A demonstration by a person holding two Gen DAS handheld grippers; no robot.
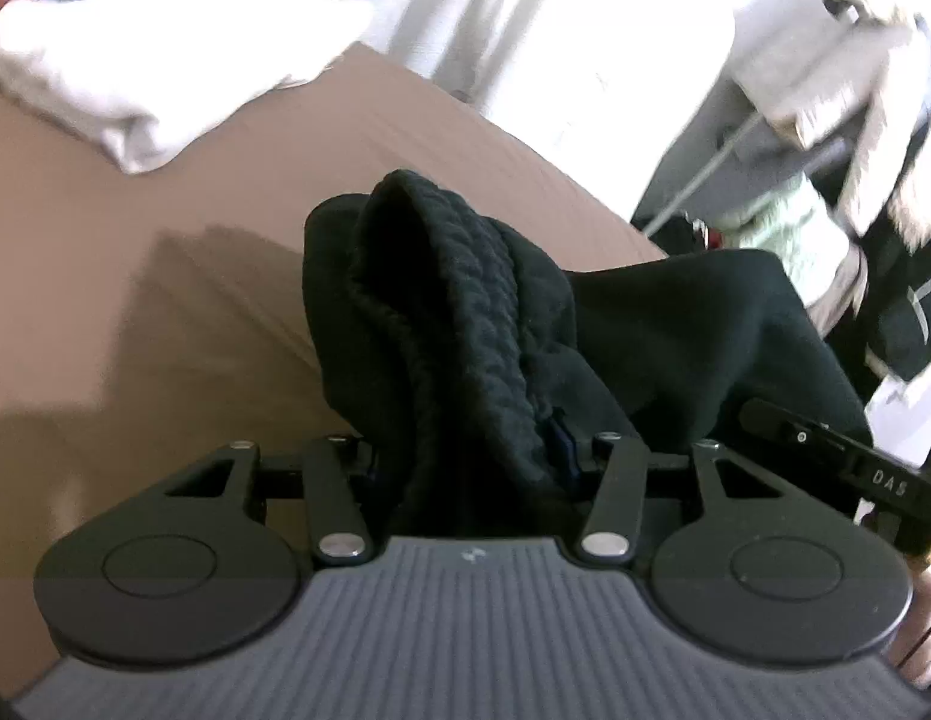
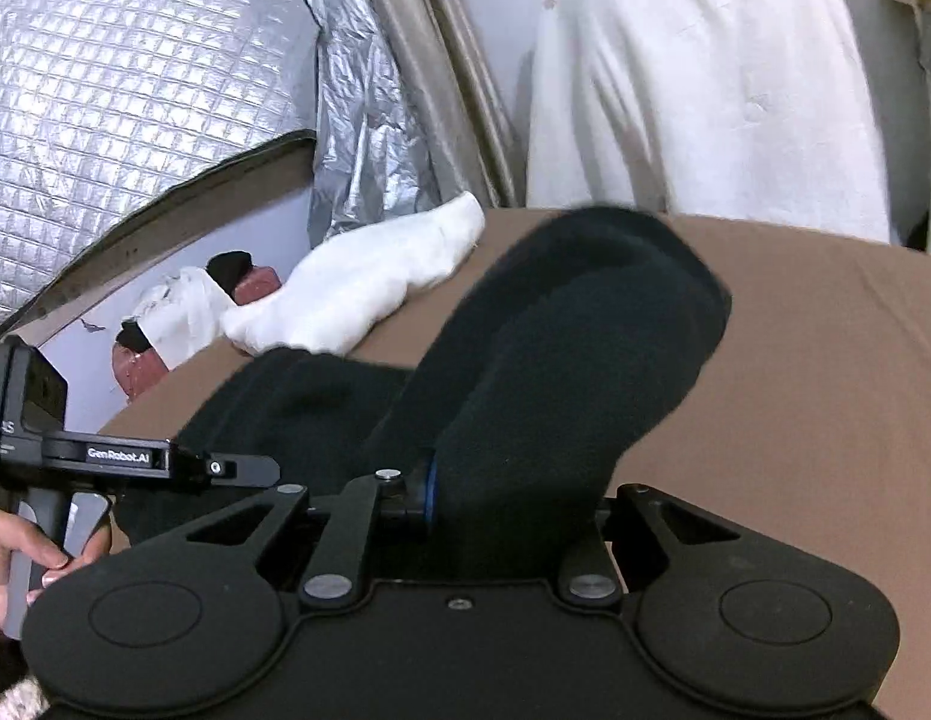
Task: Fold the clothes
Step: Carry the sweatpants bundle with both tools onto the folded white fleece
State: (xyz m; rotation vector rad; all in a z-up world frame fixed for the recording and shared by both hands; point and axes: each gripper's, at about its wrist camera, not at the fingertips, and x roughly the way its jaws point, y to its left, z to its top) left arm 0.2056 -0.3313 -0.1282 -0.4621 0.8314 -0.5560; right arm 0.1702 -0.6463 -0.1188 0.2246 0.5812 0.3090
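- The garment (image 1: 465,324) lies on the bed (image 1: 165,300), bunched between both grippers' fingers.
- The folded cloth (image 1: 153,60) lies on the bed, behind the garment, well apart.

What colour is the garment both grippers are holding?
Black, plain; the garment shows best in the right wrist view, against the brown surface.

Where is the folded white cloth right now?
The folded white cloth lies on the brown bed surface, far left in both views, beyond the black garment.

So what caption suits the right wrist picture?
Right gripper clamps a black garment above the brown bedsheet.
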